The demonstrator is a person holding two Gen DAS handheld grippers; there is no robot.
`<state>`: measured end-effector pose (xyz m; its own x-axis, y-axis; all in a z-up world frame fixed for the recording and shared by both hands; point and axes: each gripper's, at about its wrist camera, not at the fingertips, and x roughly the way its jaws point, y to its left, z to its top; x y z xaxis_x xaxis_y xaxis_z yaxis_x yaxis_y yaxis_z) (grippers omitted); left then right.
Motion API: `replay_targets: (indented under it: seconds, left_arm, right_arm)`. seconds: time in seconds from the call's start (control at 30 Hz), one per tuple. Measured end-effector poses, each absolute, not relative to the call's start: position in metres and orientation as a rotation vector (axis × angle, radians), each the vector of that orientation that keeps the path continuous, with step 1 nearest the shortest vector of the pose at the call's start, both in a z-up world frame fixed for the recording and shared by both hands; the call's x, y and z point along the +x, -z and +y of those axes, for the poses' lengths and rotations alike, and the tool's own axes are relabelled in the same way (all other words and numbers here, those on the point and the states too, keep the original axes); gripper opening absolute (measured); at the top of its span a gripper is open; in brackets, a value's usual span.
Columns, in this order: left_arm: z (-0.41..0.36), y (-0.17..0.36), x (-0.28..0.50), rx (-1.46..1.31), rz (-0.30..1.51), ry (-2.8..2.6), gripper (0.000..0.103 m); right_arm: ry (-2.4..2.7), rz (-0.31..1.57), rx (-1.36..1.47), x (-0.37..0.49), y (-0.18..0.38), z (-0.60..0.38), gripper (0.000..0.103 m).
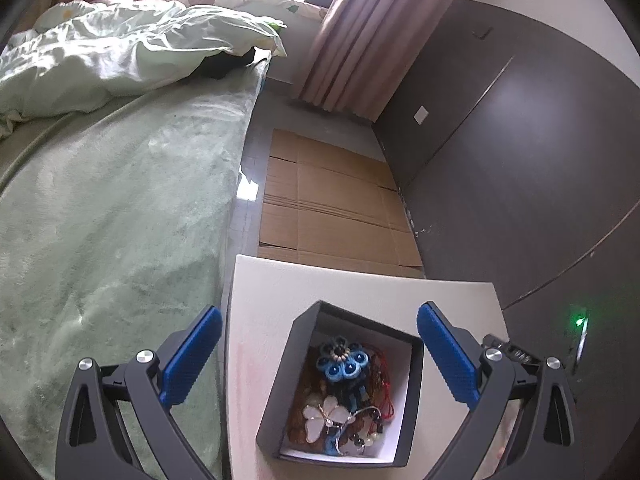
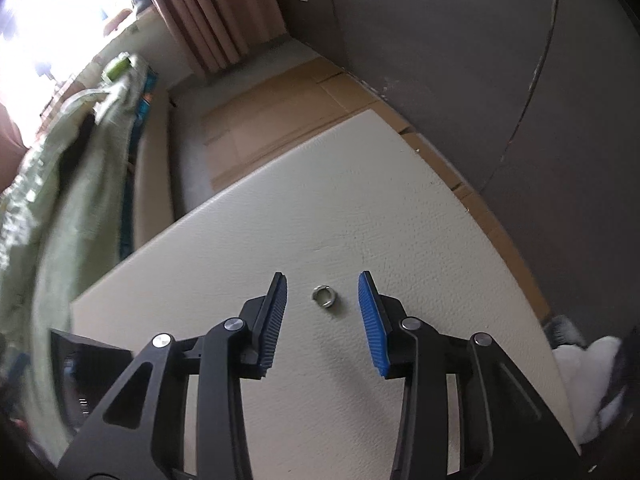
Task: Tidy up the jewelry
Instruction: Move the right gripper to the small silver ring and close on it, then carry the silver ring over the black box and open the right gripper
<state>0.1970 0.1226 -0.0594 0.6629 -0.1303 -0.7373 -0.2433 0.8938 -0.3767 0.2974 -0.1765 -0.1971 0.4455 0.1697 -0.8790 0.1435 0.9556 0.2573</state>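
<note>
Blue-padded fingers (image 1: 192, 356) of the left gripper (image 1: 320, 344) stand wide apart, straddling a black box (image 1: 280, 380) with a white interior; nothing is between the pads, so the box is framed, not clamped. Probable reason: the left gripper is placed to steady the box, or simply waits over it, while the other side fetches. Box sits near the tabletop (image 1: 272, 292) edge that faces the bed (image 1: 100, 220). Its contents are heaped: blue flower ornament (image 1: 342, 360) toward the far side, white butterfly piece (image 1: 324, 416) on the near side, red cord (image 1: 386, 384) along the right wall, beads below; individual strands too tangled to separate. Right gripper (image 2: 322, 296) hovers low, fingers apart with a small silver ring (image 2: 324, 296) lying loose on the tabletop between the tips, touching neither pad. Judgement: the fingers are lined up to pinch the ring, then carry it to the box, whose dark corner shows at the lower left of the right wrist view. A ring this small and flat may slip or skate when pinched. Surface: off-white, lightly textured, otherwise bare around the ring. Room: bedroom, green blanket and rumpled pale quilt (image 1: 120, 48), flattened cardboard (image 1: 332, 208) on the floor beyond the tabletop's far edge, pink curtain (image 1: 360, 40), dark wardrobe doors (image 1: 520, 160) along the right.
</note>
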Motion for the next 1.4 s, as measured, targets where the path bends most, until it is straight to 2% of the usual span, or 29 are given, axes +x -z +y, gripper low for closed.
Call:
replay_targets:
  seconds: [0.07, 0.13, 0.2, 0.23, 0.43, 0.77, 1.4]
  left_arm:
    - [0.128, 0.061, 0.198, -0.512, 0.855, -0.056, 0.095]
    - [0.13, 0.062, 0.199, -0.529, 0.857, -0.054, 0.095]
    - [0.131, 0.061, 0.199, -0.533, 0.854, -0.056, 0.095]
    - [0.131, 0.061, 0.199, -0.533, 0.854, -0.055, 0.095]
    - [0.128, 0.058, 0.193, -0.513, 0.852, -0.061, 0.095]
    - [0.121, 0.047, 0.177, -0.48, 0.84, -0.057, 0.095]
    - [0.107, 0.039, 0.139, -0.423, 0.813, -0.104, 0.095]
  right_arm:
    - [0.0, 1.117, 0.275, 0.298, 0.2, -0.172, 0.03]
    - [0.022, 1.115, 0.221, 0.3, 0.203, -0.166, 0.027]
    - [0.059, 1.108, 0.185, 0.299, 0.205, -0.164, 0.015]
    - [0.059, 1.107, 0.192, 0.299, 0.206, -0.166, 0.014]
    - [-0.001, 1.121, 0.292, 0.291, 0.202, -0.175, 0.013]
    - [-0.071, 1.051, 0.282, 0.266, 0.171, -0.164, 0.013]
    - [-0.458, 0.765, 0.333, 0.196, 0.088, -0.119, 0.014]
